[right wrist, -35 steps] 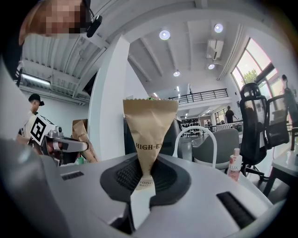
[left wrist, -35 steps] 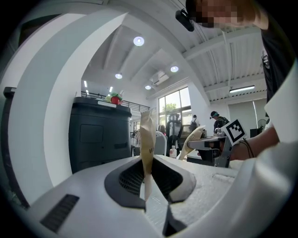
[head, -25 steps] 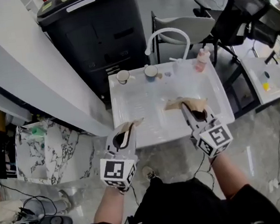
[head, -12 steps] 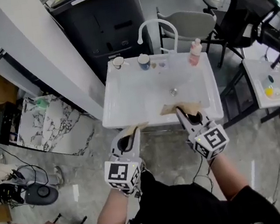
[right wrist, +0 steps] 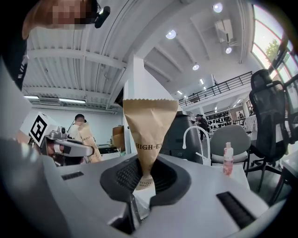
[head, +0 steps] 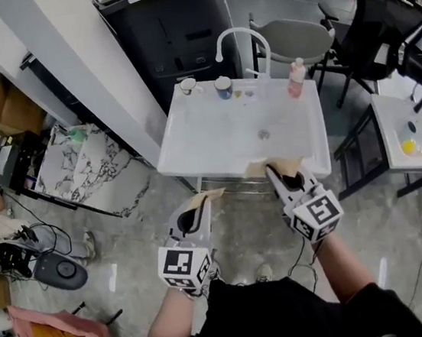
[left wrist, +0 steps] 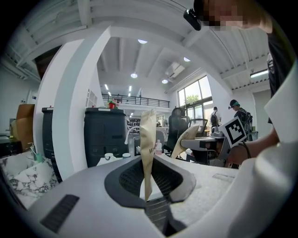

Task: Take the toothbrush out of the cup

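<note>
With left gripper (head: 199,206) and right gripper (head: 276,172) each pinched tight on a paper packet (head: 211,195), liable to fumble at the far cup (head: 223,87).

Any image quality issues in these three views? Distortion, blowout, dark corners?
Head view: mild wide-angle bend and even light, but the white sink is nearly washed out. Left gripper view: strong fisheye with black corners, and the windows are blown out. Right gripper view: same fisheye and dark corners, with glare from the tall window at top right; the print on the paper packet is sharp.
</note>
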Tool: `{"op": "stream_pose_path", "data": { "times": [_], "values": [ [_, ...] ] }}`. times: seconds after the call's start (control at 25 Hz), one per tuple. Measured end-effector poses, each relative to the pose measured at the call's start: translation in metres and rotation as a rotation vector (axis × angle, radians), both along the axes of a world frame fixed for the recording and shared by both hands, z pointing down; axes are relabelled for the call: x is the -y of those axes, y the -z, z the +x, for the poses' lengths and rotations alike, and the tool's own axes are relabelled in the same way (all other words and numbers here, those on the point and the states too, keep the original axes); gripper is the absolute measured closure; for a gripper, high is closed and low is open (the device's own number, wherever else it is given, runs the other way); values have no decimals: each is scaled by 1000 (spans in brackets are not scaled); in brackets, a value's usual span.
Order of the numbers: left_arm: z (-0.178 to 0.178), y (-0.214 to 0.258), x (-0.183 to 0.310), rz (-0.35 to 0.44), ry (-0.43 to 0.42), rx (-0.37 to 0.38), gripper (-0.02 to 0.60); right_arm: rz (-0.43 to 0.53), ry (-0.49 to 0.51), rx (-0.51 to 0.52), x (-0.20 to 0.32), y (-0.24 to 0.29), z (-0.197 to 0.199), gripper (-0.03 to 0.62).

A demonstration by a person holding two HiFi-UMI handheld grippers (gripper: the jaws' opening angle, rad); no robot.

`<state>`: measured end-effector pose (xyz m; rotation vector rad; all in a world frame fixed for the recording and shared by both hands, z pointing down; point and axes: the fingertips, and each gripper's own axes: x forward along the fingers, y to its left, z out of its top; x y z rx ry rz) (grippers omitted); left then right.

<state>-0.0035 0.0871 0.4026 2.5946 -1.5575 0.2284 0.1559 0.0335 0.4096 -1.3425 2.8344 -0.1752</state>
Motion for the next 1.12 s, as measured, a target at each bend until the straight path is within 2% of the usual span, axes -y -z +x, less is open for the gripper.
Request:
{"op": "stream_pose_path", "data": {
  "times": [0.24, 0.48, 0.8, 1.12],
  "values": [
    [-14, 10, -21, 16, 13, -8, 538, 18, 5, 1, -19, 8, -14, 559],
    [-47, 9, -40, 17, 0, -21, 538, 7, -33, 5, -45, 8, -42, 559],
    [-85, 12, -54, 31, -86, -49, 538, 3, -131, -14, -85, 10, -76, 559],
    [-107, 11, -63, 30, -177, -70, 538, -4, -222, -42, -117, 10, -100, 559]
  ]
}}
